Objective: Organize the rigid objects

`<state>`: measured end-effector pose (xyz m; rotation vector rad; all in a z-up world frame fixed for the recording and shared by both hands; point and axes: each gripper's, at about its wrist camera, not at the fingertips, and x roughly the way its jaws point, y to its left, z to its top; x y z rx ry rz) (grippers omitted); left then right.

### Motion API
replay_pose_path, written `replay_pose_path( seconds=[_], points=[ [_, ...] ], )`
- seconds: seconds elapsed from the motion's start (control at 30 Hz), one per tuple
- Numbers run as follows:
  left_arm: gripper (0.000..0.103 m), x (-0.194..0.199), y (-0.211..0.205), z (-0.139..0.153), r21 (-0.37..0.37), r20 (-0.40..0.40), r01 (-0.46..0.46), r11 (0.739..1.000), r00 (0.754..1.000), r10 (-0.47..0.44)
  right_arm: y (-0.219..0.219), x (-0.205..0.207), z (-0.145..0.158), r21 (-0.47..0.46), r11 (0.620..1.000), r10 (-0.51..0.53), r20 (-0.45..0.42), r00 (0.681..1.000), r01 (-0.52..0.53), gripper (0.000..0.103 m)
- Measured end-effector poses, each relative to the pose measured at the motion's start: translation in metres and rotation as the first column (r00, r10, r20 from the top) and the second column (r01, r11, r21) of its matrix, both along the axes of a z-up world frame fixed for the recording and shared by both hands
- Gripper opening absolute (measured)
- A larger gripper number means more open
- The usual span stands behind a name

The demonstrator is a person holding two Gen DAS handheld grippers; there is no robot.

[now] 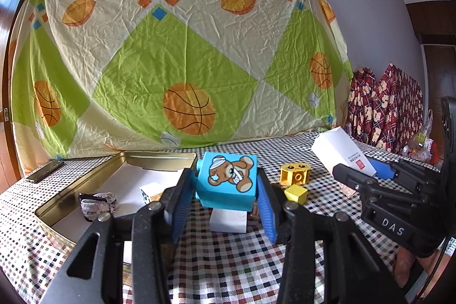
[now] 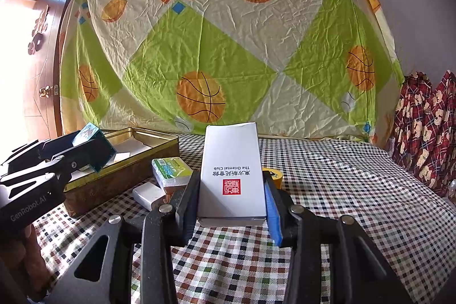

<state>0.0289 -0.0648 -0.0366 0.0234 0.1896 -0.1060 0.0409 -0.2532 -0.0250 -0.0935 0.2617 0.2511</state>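
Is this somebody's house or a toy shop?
Probably a room in a home. A basketball-print bedsheet hangs on the wall behind a table with a checked tablecloth, and a wooden door stands at the side.

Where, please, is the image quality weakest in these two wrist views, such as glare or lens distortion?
Right wrist view: daylight at the brown wooden door blows out the left edge. Both views: fisheye bends the green-and-cream basketball-print sheet and darkens the corners. Left wrist view: evenly lit, the blue bear-print plastic block sharp.
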Motion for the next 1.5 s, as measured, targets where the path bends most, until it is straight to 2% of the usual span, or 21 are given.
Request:
replay_pose_path(
  seconds=[0.43, 0.7, 0.87, 1.5],
  points=[
    [0.043, -0.007, 0.006, 0.000, -0.021, 0.033, -0.011, 1.000, 0.999, 0.011, -0.001, 0.001, 0.001, 0.018, 0.999, -0.036, -0.004, 0.999, 0.036, 0.043],
    [0.043, -0.007, 0.021, 0.001, -0.058, 0.011, -0.017, 0.998, 1.000, 0.018, 0.022, -0.001, -0.001, 0.018, 1.000, -0.001, -0.003, 1.000, 0.001, 0.043],
    [0.043, -0.013, 0.029, 0.001, -0.056, 0.030, -0.040, 0.998, 0.999, 0.041, 0.039, -0.001, -0.002, -0.002, 1.000, 0.023, -0.017, 1.000, -0.023, 0.043],
    [0.043, -0.009, 0.075, -0.002, -0.122, -0.012, -0.118, 0.986, 0.993, 0.117, 0.082, 0.000, -0.006, -0.018, 0.994, 0.105, -0.056, 0.993, -0.107, 0.043]
  ],
)
